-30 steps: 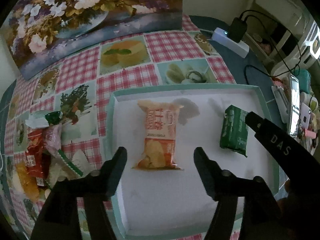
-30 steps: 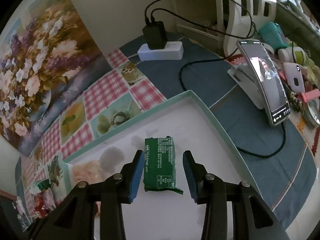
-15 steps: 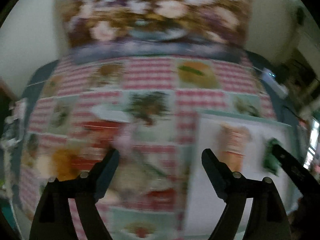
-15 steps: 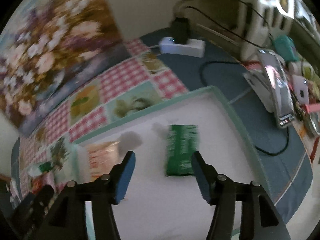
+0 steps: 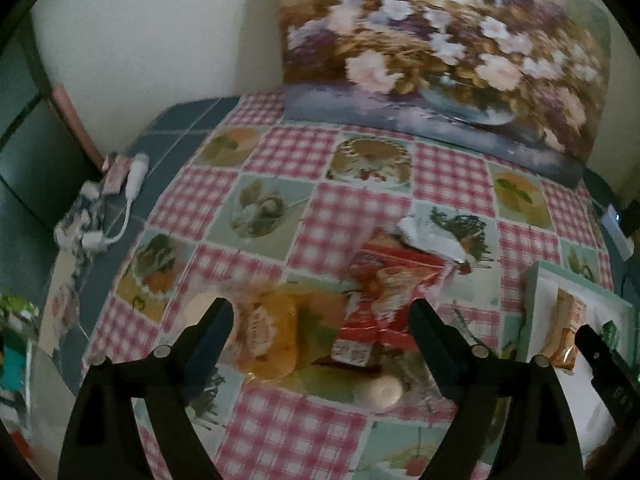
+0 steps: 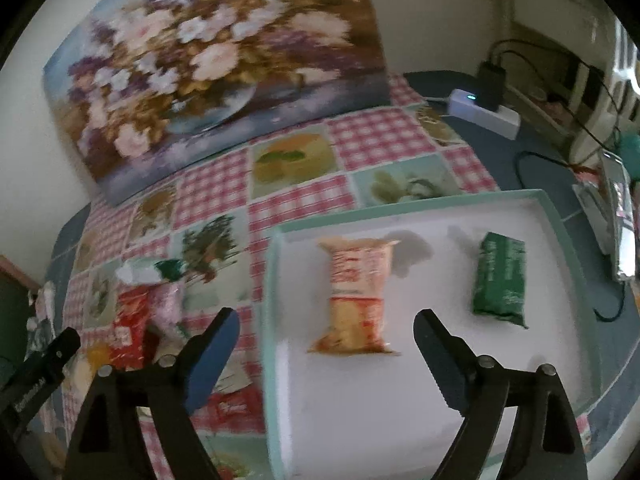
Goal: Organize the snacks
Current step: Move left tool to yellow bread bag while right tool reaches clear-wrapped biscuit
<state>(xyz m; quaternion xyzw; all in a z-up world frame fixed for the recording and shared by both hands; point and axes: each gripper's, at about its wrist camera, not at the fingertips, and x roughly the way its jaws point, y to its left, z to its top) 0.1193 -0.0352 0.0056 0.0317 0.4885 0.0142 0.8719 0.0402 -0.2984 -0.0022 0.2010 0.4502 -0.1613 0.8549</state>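
Snacks (image 5: 352, 312) are still piled on the tabletop (image 5: 288, 152) beside the tray's (image 5: 536, 280) left rim, right under your left gripper (image 5: 322, 324), jaws opening and empty; your right gripper (image 6: 326, 332), also opening and empty, hangs over the tray.

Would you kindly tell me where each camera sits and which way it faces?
Left wrist: on the left gripper, looking down at the loose snack pile on the checked tablecloth; its opening jaws hold nothing.
Right wrist: on the right gripper, looking down at the tray with an orange packet and a green packet; its jaws are opening, empty.
Shared: pile, tray, orange packet, flower painting.
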